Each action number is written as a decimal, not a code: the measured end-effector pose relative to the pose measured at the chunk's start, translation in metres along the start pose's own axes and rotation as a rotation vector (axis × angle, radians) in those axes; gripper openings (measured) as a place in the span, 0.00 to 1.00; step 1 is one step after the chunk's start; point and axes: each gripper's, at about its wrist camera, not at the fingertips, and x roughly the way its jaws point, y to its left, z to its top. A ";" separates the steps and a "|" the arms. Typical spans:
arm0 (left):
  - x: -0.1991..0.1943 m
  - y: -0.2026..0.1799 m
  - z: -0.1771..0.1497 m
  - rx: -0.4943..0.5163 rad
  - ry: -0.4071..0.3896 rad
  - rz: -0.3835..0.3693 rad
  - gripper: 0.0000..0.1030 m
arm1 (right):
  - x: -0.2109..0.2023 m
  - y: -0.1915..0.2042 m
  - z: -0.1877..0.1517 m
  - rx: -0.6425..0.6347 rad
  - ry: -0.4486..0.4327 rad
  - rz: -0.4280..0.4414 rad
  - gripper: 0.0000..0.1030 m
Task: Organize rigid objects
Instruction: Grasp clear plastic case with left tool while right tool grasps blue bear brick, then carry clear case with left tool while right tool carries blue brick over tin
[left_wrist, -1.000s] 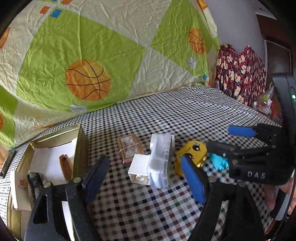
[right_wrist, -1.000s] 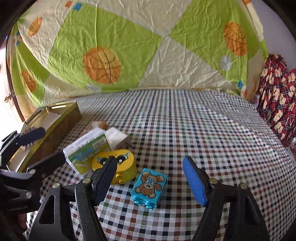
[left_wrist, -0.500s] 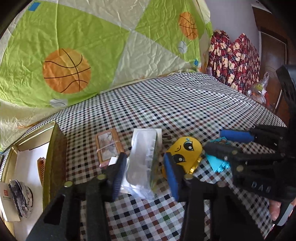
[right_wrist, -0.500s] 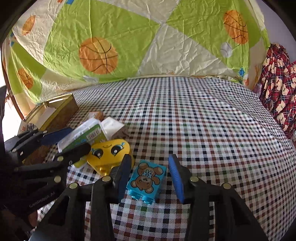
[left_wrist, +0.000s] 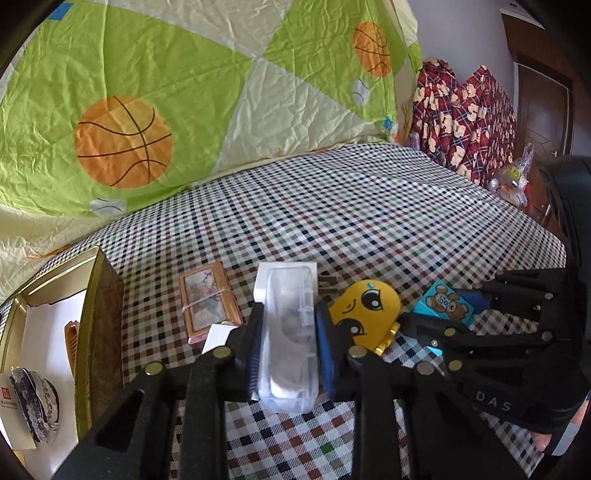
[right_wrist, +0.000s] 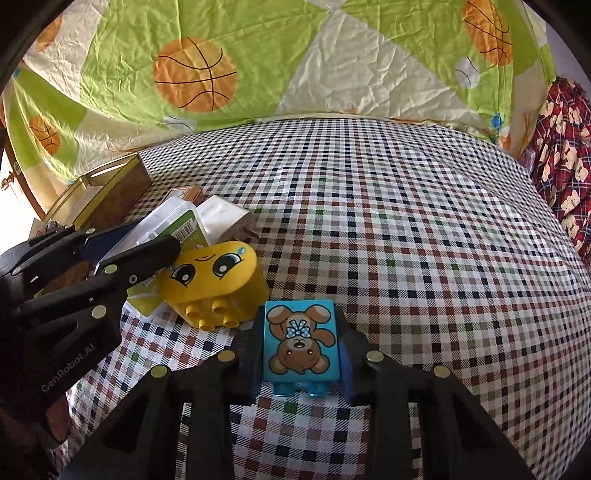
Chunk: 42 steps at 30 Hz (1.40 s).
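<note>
Currently, left wrist view: left gripper (left_wrist: 288, 347) pinching clear plastic case (left_wrist: 290, 343) at lower centre, likely for transfer to gold tin box (left_wrist: 92, 295) at left. Right wrist view: right gripper (right_wrist: 301, 350) clamping blue bear block (right_wrist: 300, 341), lower centre; yellow face block (right_wrist: 212, 280) adjacent, 1 remaining.

A checkered cloth (left_wrist: 369, 221) in white, black, red and green squares covers the worktop. Behind it hangs a wrinkled sheet (left_wrist: 221, 74) of lime-green and cream triangles printed with orange basketballs (left_wrist: 123, 140) and small baseballs. To the right of the sheet, a red plaid fabric with teddy bears (left_wrist: 461, 122) is draped, with a pale wall (left_wrist: 461, 29) above it. Further right of the plaid fabric stands a dark wooden door (left_wrist: 543, 110). Daylight falls evenly across the cloth.
</note>
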 end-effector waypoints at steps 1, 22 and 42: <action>0.000 0.000 0.000 -0.001 0.000 -0.001 0.24 | -0.002 0.001 0.000 -0.003 -0.008 -0.009 0.33; -0.039 0.013 -0.009 -0.075 -0.188 0.055 0.24 | -0.054 0.010 -0.011 -0.036 -0.295 -0.055 0.33; -0.075 0.015 -0.024 -0.115 -0.333 0.117 0.24 | -0.077 0.025 -0.021 -0.047 -0.458 -0.035 0.33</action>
